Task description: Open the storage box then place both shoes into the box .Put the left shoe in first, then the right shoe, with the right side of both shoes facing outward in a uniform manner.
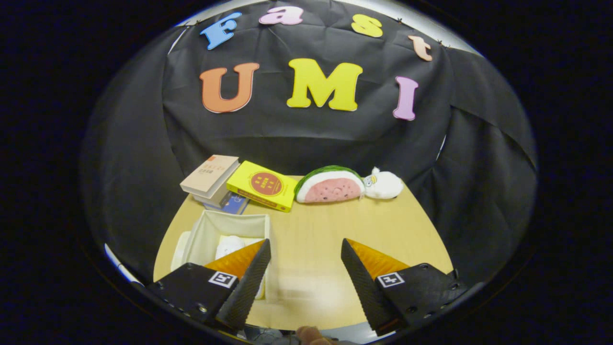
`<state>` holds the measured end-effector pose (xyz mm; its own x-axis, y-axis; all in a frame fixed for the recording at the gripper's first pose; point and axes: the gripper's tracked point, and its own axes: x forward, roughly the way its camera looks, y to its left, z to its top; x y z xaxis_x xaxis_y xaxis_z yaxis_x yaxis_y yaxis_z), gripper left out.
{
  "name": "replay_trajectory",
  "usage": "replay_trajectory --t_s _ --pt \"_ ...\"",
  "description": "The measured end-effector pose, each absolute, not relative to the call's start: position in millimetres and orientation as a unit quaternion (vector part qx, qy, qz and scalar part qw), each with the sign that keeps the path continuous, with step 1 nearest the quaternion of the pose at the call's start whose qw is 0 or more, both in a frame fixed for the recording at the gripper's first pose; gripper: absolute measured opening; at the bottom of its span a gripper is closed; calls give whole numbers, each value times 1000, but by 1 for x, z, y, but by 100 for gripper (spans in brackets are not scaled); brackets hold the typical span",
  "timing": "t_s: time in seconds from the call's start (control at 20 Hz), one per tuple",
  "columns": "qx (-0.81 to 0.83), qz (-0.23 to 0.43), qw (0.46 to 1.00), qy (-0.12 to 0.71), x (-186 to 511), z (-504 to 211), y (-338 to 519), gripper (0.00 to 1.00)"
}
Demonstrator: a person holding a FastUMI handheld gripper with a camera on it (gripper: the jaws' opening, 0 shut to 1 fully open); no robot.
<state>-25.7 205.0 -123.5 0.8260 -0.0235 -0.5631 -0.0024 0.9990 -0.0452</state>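
Over the near left part of the pale wooden surface my fingers hang spread apart and empty, the left one above the open white fabric storage box with a white shoe inside, while books and plush toys line the far edge.

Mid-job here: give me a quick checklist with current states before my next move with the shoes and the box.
1. Storage box open: ok, no lid over it.
2. Hand-held gripper free: ok, fingers apart, nothing between them.
3. Shoe in box: a white shape lies inside; cannot tell which shoe.
4. Shoe orientation: cannot tell, left finger covers it.
5. Table ahead of fingers: ok, bare wood.
6. Books and watermelon plush: ok, well beyond the box.
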Motion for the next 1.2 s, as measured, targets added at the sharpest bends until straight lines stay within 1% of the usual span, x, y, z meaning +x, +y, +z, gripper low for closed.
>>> replay_trajectory --t_s 0.05,0.15,0.35,0.45,0.5,0.65,0.75,0.9,1.2 --pt "-28 -19 962 270 -21 -114 190 95" --pt "-41 -39 973 224 -20 -96 167 96" --pt "-30 -10 989 147 -35 -52 150 96" --pt "-32 -5 996 85 -41 -19 136 96" --pt "-38 -13 997 58 -44 -8 126 96" --pt "-36 9 999 -1 -63 24 111 96" --pt "-18 12 1000 -13 -75 30 96 96" --pt "20 28 999 13 -81 19 77 95" --pt "0 45 999 8 -89 10 37 96"
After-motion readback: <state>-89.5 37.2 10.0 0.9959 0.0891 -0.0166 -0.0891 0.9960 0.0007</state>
